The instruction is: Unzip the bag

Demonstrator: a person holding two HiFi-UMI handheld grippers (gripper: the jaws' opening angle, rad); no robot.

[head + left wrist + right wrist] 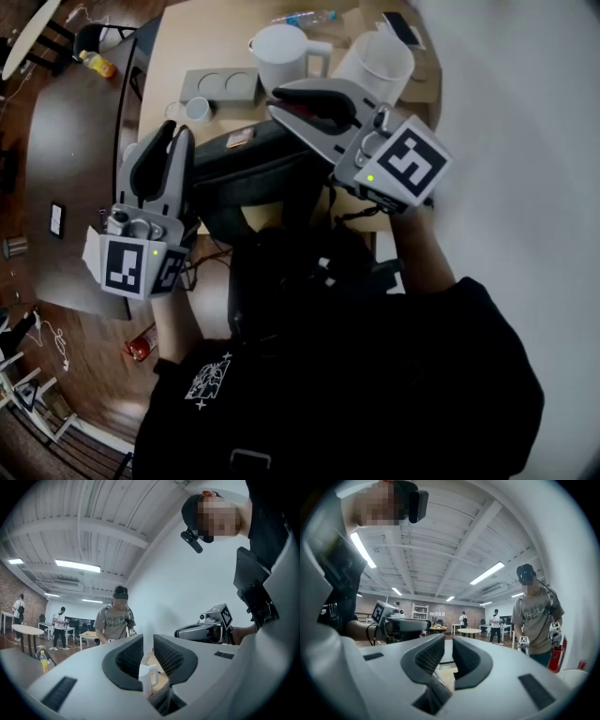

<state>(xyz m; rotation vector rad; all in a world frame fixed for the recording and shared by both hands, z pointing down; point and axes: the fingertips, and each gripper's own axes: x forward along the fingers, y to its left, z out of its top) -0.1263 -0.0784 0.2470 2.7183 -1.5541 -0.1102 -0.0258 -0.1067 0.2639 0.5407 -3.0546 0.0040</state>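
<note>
Nearest the person, both grippers are held level, above the work. The left gripper (173,141) has its jaws a little apart with nothing gripped; only a far white jug (146,677) shows through the gap. The right gripper (286,101) is likewise part open and empty. Below and between them the dark grey bag (248,169) lies on the counter (202,37), its long axis running across from one gripper to the other. I cannot make out the zip pull, so neither hand is clearly nearer it.
</note>
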